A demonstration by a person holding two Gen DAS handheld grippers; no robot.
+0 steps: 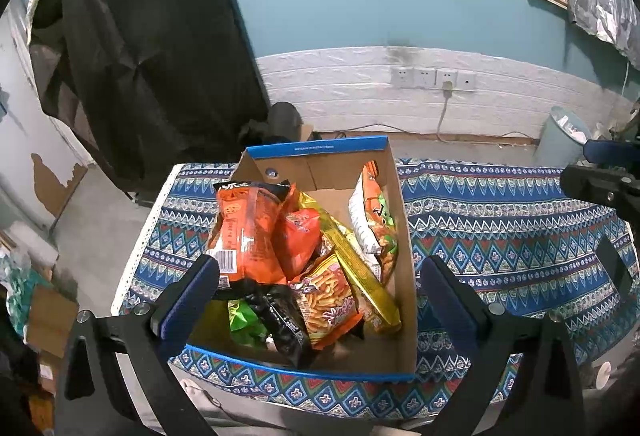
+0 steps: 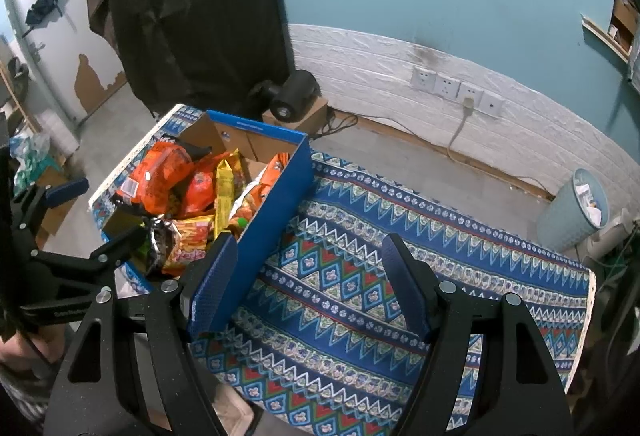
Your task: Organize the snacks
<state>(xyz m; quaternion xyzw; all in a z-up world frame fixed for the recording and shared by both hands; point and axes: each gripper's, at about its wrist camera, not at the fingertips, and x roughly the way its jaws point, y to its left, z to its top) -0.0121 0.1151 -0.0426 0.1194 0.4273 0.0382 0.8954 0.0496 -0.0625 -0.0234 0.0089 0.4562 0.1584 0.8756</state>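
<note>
Both grippers are seen spread wide with nothing between their blue ribbed pads. Left gripper (image 1: pixel 316 300) is held above the near end of the cardboard box (image 1: pixel 406 276), whose long axis runs straight away from it; the snack packets (image 1: pixel 304 256) lie directly ahead and below, between its fingers. Right gripper (image 2: pixel 308 284) is poised over bare patterned tablecloth (image 2: pixel 360 296), with the box just off its left finger, so the left one is judged the nearer to the snacks.

All packets in view are gathered inside the box in a loose heap: crinkly orange foil bags (image 1: pixel 248 228), a long gold pack (image 1: pixel 356 264) lying lengthwise, a black-and-green bag (image 1: pixel 268 320) at the near end, and one packet (image 1: pixel 376 220) leaning on the right wall. No snack is seen on the cloth, which fits either a filled box or one about to be emptied.
</note>
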